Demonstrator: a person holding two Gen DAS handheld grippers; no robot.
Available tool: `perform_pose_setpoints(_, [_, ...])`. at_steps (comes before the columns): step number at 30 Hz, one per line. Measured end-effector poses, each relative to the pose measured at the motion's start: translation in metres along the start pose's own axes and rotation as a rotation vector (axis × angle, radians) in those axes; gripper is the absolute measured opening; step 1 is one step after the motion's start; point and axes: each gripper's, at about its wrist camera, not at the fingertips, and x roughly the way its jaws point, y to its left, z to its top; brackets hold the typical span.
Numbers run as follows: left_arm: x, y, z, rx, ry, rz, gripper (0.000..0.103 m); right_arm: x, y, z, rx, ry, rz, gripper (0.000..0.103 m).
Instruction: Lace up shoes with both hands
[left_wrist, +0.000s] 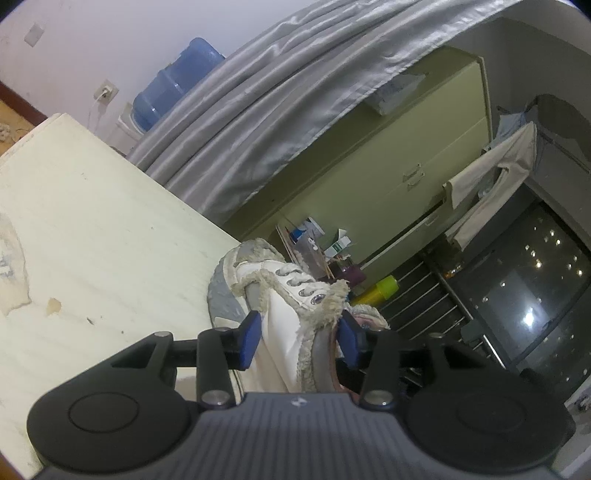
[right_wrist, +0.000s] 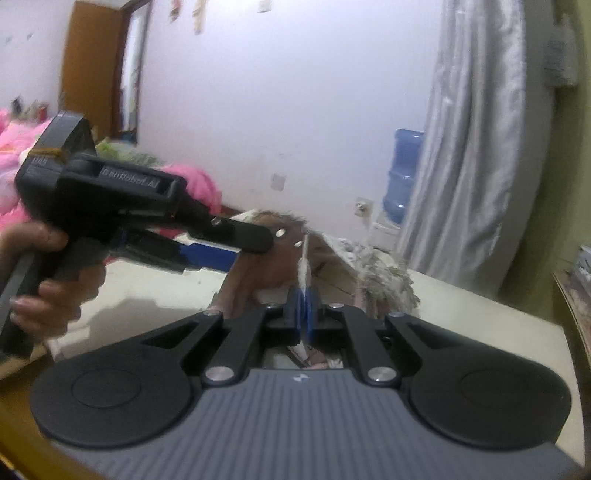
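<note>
On the pale desk (left_wrist: 92, 221), shoe (left_wrist: 295, 295) standing between the half-open left tongs (left_wrist: 301, 338), pads beside its sides, not clearly pressing. Right tongs (right_wrist: 303, 308) clamped on the frayed white lace (right_wrist: 303, 264). Likely risks: shoe tipping unsupported; fuzzy tip jamming at an eyelet.

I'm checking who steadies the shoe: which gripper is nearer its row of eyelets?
Left. The left gripper straddles the shoe, its fingers either side just below the eyelets. The right gripper sits off the shoe, shut on the lace.
</note>
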Motion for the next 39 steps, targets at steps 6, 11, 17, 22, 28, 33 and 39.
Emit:
perform_pose_setpoints(6, [-0.001, -0.001, -0.001, 0.002, -0.002, 0.008, 0.046, 0.006, -0.002, 0.011, -0.005, 0.069, 0.016, 0.002])
perform_pose_setpoints(11, [-0.002, 0.000, -0.001, 0.011, -0.005, 0.011, 0.046, 0.008, 0.003, 0.010, -0.008, 0.069, -0.018, 0.002])
perform_pose_setpoints(17, [-0.002, 0.001, -0.002, 0.007, -0.005, 0.005, 0.046, 0.008, 0.001, 0.009, -0.012, 0.061, -0.010, 0.002])
perform_pose_setpoints(22, [-0.002, 0.002, -0.002, 0.011, -0.005, 0.001, 0.046, 0.012, -0.004, 0.009, -0.010, 0.060, 0.006, 0.003])
perform_pose_setpoints(28, [-0.003, 0.006, -0.002, 0.011, -0.001, -0.004, 0.047, 0.012, -0.004, 0.008, -0.031, 0.052, 0.017, 0.003])
perform_pose_setpoints(33, [-0.002, 0.009, -0.003, 0.005, 0.000, -0.006, 0.050, 0.014, -0.007, 0.006, -0.046, 0.037, 0.039, 0.003])
perform_pose_setpoints(39, [-0.002, 0.008, -0.002, 0.009, -0.004, -0.009, 0.050, 0.016, -0.009, 0.007, -0.066, 0.037, 0.063, 0.003])
